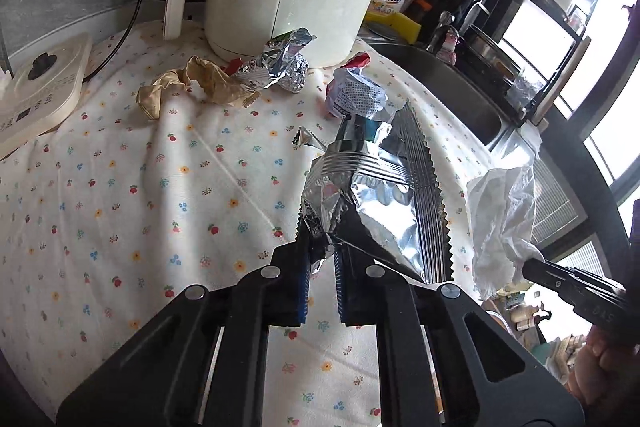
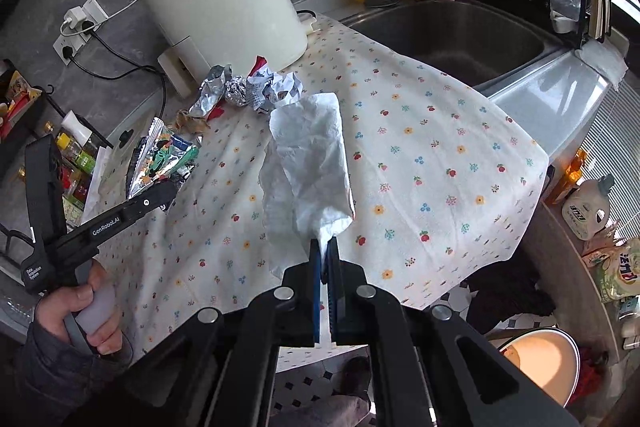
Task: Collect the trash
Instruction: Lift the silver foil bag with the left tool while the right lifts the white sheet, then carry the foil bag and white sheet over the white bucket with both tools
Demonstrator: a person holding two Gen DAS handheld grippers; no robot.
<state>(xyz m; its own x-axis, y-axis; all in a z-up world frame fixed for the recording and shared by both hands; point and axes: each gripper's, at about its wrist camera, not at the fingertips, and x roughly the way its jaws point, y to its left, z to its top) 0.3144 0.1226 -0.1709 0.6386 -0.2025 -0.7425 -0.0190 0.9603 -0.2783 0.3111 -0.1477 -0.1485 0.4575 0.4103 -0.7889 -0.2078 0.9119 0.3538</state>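
Over the floral tablecloth (image 1: 120, 195), left gripper (image 1: 320, 259) pinches a foil snack wrapper (image 1: 384, 203) by one corner; right gripper (image 2: 325, 247) clamps a crumpled paper towel (image 2: 308, 163). Risk: the wrapper slips, dropping at 12 o'clock.

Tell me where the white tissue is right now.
The white tissue hangs pinched in the right gripper, held above the floral cloth; in the left wrist view it shows at the right, beside the foil wrapper.

foil wrapper (image 1: 384, 211) – shiny, creased | tissue (image 2: 308, 163) – matt paper | tablecloth (image 1: 140, 187) – soft cloth
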